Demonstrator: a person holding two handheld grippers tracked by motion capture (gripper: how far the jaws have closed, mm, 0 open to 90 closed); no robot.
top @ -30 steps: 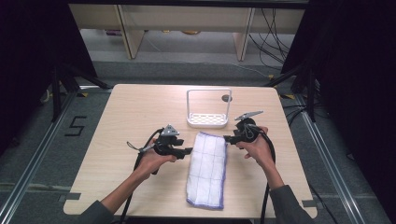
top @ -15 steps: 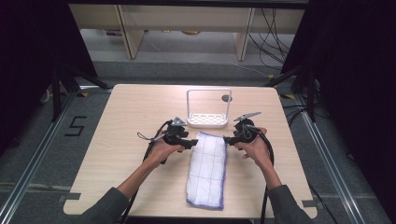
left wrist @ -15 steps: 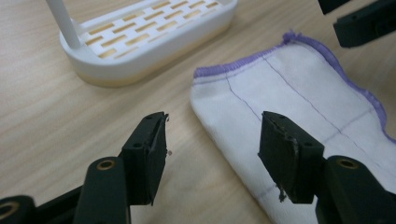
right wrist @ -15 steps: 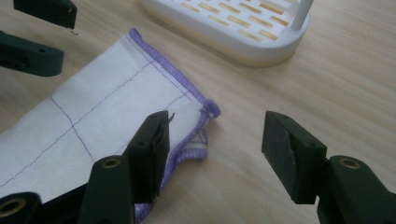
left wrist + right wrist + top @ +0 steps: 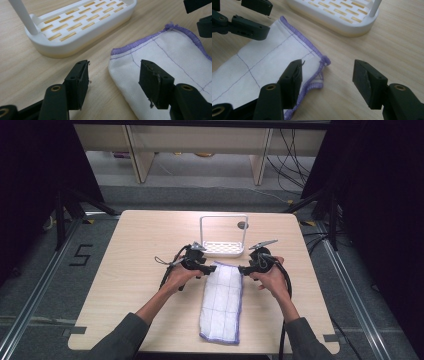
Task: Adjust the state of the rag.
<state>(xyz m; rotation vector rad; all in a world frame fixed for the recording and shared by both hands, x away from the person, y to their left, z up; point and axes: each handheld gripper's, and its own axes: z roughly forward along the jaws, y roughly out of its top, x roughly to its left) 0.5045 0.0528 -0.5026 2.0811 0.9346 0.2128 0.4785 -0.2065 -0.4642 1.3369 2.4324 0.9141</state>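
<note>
Where cloth [image 5: 221, 302] lies, pale wooden table [image 5: 130, 250].

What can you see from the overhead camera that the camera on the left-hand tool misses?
The high view takes in the person's forearms, the whole table, the full length of the folded cloth and the white rack's upright frame. The left gripper view gives the left gripper with open jaws around the cloth's corner, purple hem and slotted rack base. Both show cloth, rack and wooden tabletop.
</note>
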